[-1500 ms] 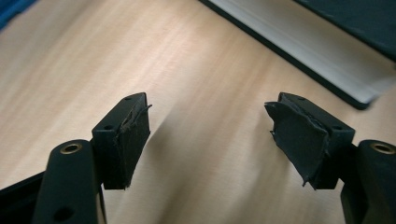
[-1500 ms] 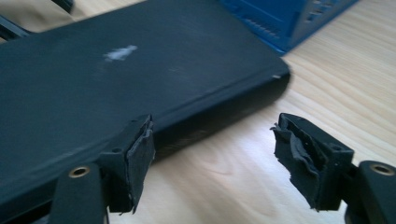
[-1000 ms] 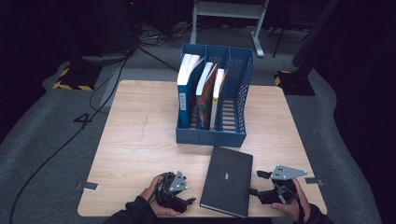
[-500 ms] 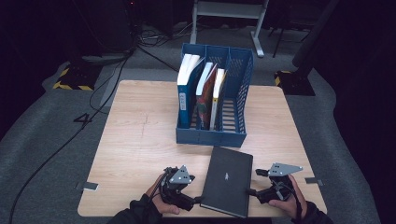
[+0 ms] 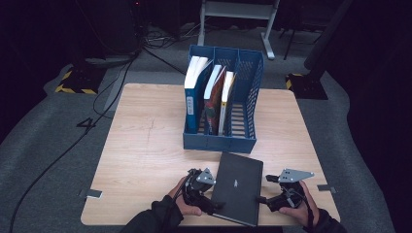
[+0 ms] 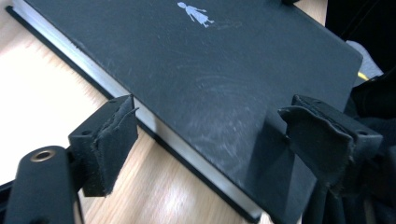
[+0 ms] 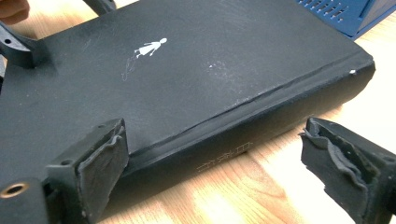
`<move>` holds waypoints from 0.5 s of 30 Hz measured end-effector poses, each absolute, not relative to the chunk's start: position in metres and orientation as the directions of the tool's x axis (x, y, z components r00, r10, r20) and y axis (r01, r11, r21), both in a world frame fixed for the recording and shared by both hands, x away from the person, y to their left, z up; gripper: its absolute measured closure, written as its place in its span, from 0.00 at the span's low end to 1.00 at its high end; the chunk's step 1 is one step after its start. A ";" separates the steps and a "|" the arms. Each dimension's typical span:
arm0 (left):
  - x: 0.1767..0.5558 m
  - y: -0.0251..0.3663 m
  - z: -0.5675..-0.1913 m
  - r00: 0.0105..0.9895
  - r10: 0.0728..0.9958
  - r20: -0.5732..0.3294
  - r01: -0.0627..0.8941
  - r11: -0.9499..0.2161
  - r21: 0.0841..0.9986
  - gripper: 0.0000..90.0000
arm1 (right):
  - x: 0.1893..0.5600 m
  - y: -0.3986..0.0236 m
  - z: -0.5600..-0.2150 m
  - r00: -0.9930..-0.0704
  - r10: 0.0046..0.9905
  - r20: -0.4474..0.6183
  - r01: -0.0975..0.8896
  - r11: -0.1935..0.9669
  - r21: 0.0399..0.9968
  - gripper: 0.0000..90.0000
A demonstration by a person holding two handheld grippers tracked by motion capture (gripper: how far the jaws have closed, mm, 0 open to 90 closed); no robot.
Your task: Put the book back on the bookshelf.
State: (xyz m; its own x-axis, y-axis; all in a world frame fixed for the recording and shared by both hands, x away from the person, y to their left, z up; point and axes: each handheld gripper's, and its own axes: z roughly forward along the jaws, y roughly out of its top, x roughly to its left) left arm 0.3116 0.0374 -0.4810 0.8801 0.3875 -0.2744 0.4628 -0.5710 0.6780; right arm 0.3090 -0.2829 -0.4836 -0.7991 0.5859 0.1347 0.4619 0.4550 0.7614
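Since the earlier frame, the left gripper [image 5: 210, 190] has slid in against the near left edge of the flat black hardcover book [image 5: 237, 187], its jaws having just been opening further. One jaw is now hanging over the cover and one over the wood, neither pressing. At the spine side, the right gripper [image 5: 270, 189] is sitting with jaws spread wide, having just opened, gripping nothing. That book is lying flat on the light wooden surface [image 5: 145, 150], just before the blue plastic file rack [image 5: 245, 104] holding upright books [image 5: 197, 92].
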 end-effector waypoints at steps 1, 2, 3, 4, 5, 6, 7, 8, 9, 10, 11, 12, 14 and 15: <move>0.313 0.036 -0.482 0.876 0.389 -0.284 0.471 -0.568 0.675 0.19 | 0.309 -0.283 -0.484 -0.800 0.585 0.133 0.460 0.455 0.762 0.09; 0.315 0.035 -0.482 0.876 0.386 -0.290 0.474 -0.570 0.671 0.18 | 0.309 -0.283 -0.483 -0.800 0.585 0.133 0.459 0.456 0.762 0.09; 0.317 0.033 -0.482 0.873 0.387 -0.296 0.479 -0.570 0.668 0.17 | 0.309 -0.283 -0.484 -0.800 0.584 0.134 0.460 0.456 0.762 0.09; 0.319 0.031 -0.483 0.870 0.388 -0.303 0.485 -0.569 0.664 0.16 | 0.309 -0.283 -0.484 -0.801 0.584 0.136 0.461 0.455 0.761 0.09; 0.321 0.030 -0.483 0.868 0.392 -0.306 0.490 -0.571 0.659 0.16 | 0.310 -0.283 -0.484 -0.801 0.582 0.139 0.462 0.453 0.762 0.09; 0.323 0.028 -0.483 0.865 0.395 -0.309 0.495 -0.570 0.656 0.15 | 0.310 -0.283 -0.484 -0.802 0.581 0.141 0.462 0.453 0.762 0.09; 0.324 0.027 -0.482 0.862 0.397 -0.316 0.502 -0.573 0.648 0.14 | 0.310 -0.284 -0.484 -0.802 0.581 0.143 0.463 0.453 0.762 0.09; 0.326 0.026 -0.482 0.859 0.402 -0.318 0.507 -0.572 0.645 0.14 | 0.310 -0.284 -0.484 -0.801 0.581 0.143 0.464 0.453 0.761 0.09; 0.327 0.026 -0.483 0.855 0.405 -0.324 0.513 -0.571 0.641 0.14 | 0.310 -0.284 -0.484 -0.801 0.581 0.144 0.465 0.453 0.761 0.09; 0.329 0.025 -0.483 0.853 0.405 -0.329 0.517 -0.569 0.640 0.13 | 0.310 -0.284 -0.484 -0.802 0.580 0.144 0.464 0.452 0.761 0.09; 0.330 0.025 -0.483 0.852 0.409 -0.328 0.519 -0.565 0.641 0.13 | 0.310 -0.284 -0.484 -0.802 0.579 0.147 0.466 0.452 0.761 0.09; 0.331 0.024 -0.483 0.848 0.412 -0.333 0.524 -0.563 0.639 0.13 | 0.311 -0.284 -0.485 -0.803 0.578 0.148 0.466 0.451 0.761 0.09; 0.333 0.023 -0.482 0.848 0.414 -0.329 0.524 -0.568 0.635 0.13 | 0.311 -0.284 -0.485 -0.805 0.574 0.151 0.465 0.451 0.762 0.09; 0.333 0.022 -0.481 0.851 0.419 -0.316 0.517 -0.568 0.640 0.13 | 0.311 -0.284 -0.485 -0.805 0.573 0.152 0.465 0.451 0.762 0.09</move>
State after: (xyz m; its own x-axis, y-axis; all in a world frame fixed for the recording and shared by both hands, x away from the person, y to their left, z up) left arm 0.3329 0.0220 -0.4814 0.8515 0.4188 -0.3157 0.5169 -0.5684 0.6402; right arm 0.3114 -0.2841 -0.4849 -0.8054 0.5728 0.1524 0.4651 0.4514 0.7615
